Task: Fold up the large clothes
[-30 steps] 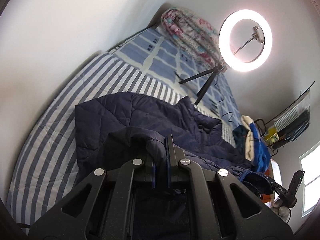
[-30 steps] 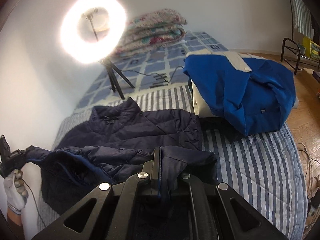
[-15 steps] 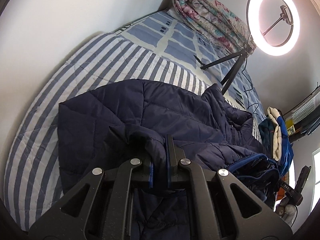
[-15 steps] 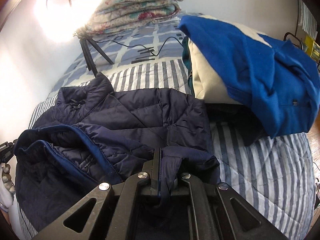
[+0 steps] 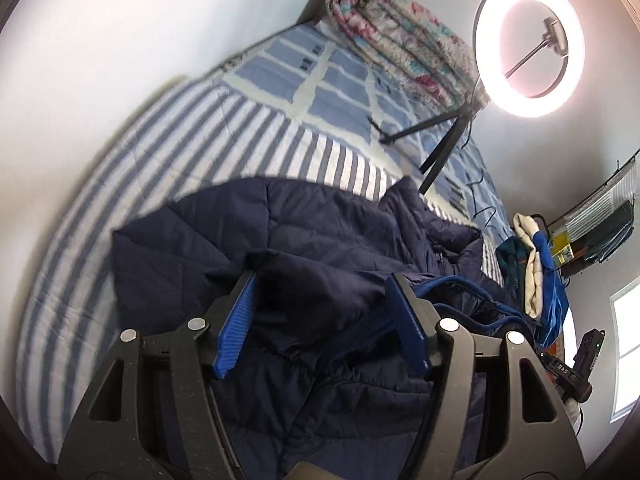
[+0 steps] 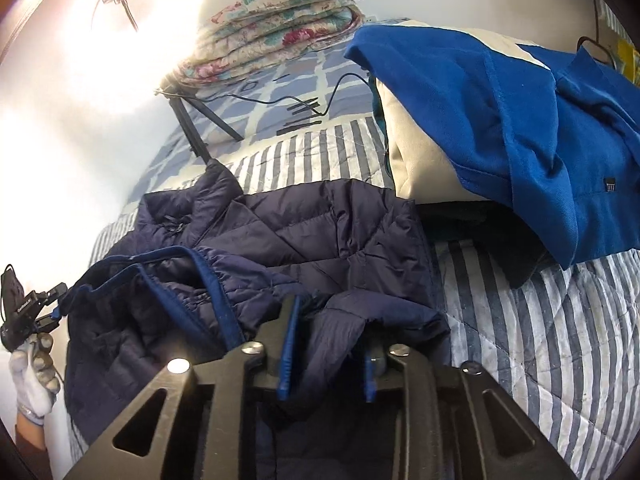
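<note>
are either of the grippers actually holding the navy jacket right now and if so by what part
Neither holds it. The left gripper and right gripper both stand open, with the navy jacket lying loose between their fingers on the striped bed.

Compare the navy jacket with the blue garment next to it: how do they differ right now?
The navy jacket is dark, quilted and puffy; the blue garment is bright, smooth cloth with cream panels. The jacket lies low, spread on the striped bed; the blue garment sits heaped on a pile. The jacket lies between both open grippers, left gripper and right gripper; neither is at the blue garment. Both rest on the bed.
</note>
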Available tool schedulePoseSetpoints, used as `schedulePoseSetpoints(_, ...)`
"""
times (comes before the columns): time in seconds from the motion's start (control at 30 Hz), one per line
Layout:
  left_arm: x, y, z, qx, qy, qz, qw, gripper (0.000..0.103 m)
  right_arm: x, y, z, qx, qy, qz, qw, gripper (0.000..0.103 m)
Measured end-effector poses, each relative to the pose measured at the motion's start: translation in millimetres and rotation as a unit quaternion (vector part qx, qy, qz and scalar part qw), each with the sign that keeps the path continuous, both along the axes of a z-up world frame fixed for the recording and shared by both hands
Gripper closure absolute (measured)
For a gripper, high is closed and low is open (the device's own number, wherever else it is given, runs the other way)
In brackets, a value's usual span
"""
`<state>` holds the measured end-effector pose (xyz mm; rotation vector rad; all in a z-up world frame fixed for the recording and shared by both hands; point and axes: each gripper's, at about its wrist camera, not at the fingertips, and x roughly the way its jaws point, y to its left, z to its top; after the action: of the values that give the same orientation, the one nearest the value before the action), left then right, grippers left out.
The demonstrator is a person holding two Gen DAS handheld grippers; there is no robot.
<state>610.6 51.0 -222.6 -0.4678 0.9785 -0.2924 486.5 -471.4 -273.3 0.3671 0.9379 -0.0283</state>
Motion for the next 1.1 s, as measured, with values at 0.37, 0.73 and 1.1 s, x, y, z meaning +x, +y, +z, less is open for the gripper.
schedulePoseSetpoints(0.37, -35.5, 53.2, -12.9, 0.041, 0.007, -0.009, 0.9991, 0.036, -45.2, -23.8, 24.8, -0.027, -0.043, 0.010, 0.999, 0.028)
schedulePoseSetpoints(0.73, -44.8, 27.2, -45.1, 0.107, 0.039, -0.028, 0.9931, 0.074, -47.1, -21.7, -17.7, -0.013, 0.006, 0.016, 1.000, 0.045)
schedulePoseSetpoints(1.1, -55.0, 17.0, -17.1, 0.146, -0.030, -0.011, 0.9888, 0.102, -47.4, 10.2, 4.3, -0.111, -0.008, 0.027, 0.993, 0.099)
